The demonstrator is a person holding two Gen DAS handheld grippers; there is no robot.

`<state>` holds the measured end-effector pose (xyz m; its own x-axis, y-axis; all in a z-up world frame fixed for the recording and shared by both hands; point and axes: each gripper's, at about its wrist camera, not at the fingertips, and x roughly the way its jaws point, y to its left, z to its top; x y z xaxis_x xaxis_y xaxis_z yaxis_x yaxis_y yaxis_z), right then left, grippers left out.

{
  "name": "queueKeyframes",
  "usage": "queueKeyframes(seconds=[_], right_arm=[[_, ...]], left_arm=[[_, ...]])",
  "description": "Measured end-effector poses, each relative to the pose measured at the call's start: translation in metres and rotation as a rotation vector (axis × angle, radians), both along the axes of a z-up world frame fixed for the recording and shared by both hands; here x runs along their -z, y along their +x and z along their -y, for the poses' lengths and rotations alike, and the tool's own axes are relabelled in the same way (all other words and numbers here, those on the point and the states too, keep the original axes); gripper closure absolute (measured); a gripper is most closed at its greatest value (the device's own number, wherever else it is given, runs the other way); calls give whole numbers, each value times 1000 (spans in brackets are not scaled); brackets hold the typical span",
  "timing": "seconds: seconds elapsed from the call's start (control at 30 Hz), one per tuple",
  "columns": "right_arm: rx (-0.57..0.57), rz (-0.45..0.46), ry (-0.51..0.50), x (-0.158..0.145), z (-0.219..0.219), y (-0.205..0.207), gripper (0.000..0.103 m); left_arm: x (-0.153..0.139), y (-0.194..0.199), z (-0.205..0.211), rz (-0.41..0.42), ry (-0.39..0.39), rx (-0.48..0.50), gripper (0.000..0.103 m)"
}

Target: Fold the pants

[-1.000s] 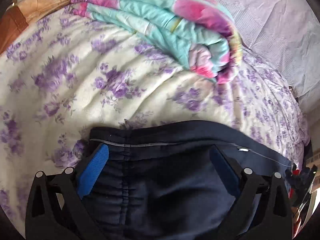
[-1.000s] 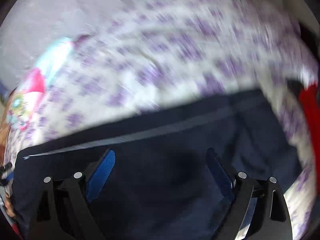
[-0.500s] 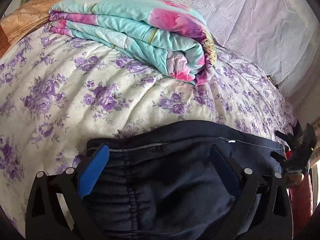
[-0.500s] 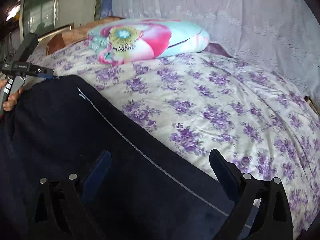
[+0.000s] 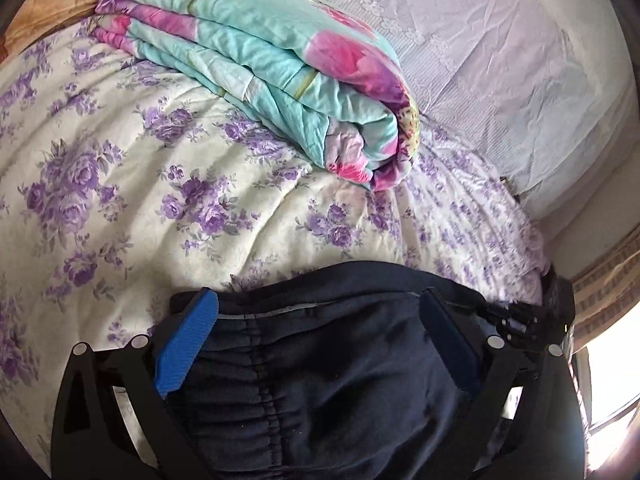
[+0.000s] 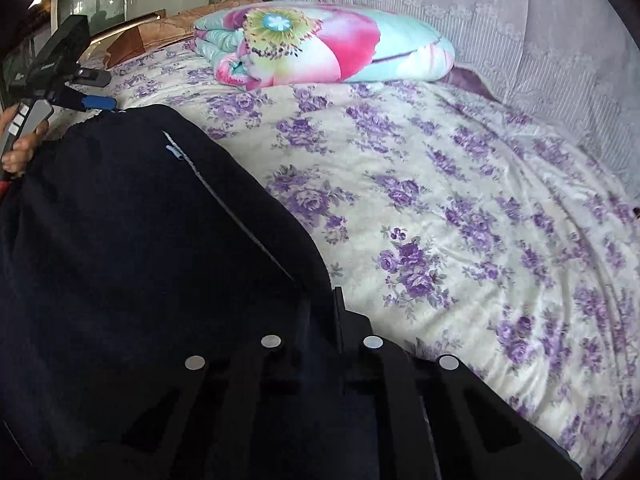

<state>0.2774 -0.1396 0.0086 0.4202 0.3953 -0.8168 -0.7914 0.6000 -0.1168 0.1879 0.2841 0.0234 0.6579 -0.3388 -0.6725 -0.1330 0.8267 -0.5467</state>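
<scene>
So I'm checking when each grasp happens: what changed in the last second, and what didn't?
The right gripper went from wide open over the pants to shut on their edge. The left wrist view tipped up, showing more of the folded quilt and curtain. The left gripper stayed open over the elastic waistband. The pants, the quilt and the floral bedspread lie as before.

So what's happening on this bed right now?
A person with a handheld gripper in each hand is folding dark navy pants on a bed with a purple-flowered cover. The right gripper has shut on the pants' edge. The left gripper stands open over the elastic waistband, its pads wide apart with the cloth between them, not pinched. A folded teal and pink quilt lies farther back on the bed, apart from the pants.
</scene>
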Motion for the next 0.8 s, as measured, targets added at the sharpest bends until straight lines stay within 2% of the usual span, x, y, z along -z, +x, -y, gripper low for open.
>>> queueKeyframes(seconds=[0.13, 0.23, 0.33, 0.47, 0.57, 0.6, 0.63, 0.67, 0.7, 0.73, 0.77, 0.8], right_arm=[[19, 84, 26, -35, 9, -51, 96], [31, 102, 31, -53, 14, -82, 96], [40, 116, 36, -65, 16, -105, 96], [51, 133, 35, -76, 20, -125, 96], [58, 140, 28, -81, 20, -134, 96], [61, 139, 28, -82, 20, -137, 96], [66, 144, 30, -84, 20, -141, 96], [70, 145, 31, -85, 20, -144, 96], [80, 149, 30, -86, 21, -147, 96], [90, 152, 33, -88, 24, -151, 96], [99, 150, 42, -91, 27, -155, 96], [106, 155, 51, -94, 31, -160, 96]], left_arm=[[0, -4, -3, 2, -42, -12, 9], [-2, -8, -2, -20, -31, -19, 20], [-7, -19, -10, -32, -32, -57, 20], [6, -25, -19, -96, 41, -109, 17], [24, -14, -29, -122, -13, -119, 17], [22, -14, -29, -93, -32, -104, 20], [20, -14, -28, -69, -62, -71, 29], [19, -13, -25, -55, -97, -27, 49], [17, -15, -24, -46, -79, -29, 60], [16, -17, -23, -42, -62, -34, 66], [15, -19, -24, -36, -64, -37, 77], [14, -24, -30, -14, -107, -42, 79]])
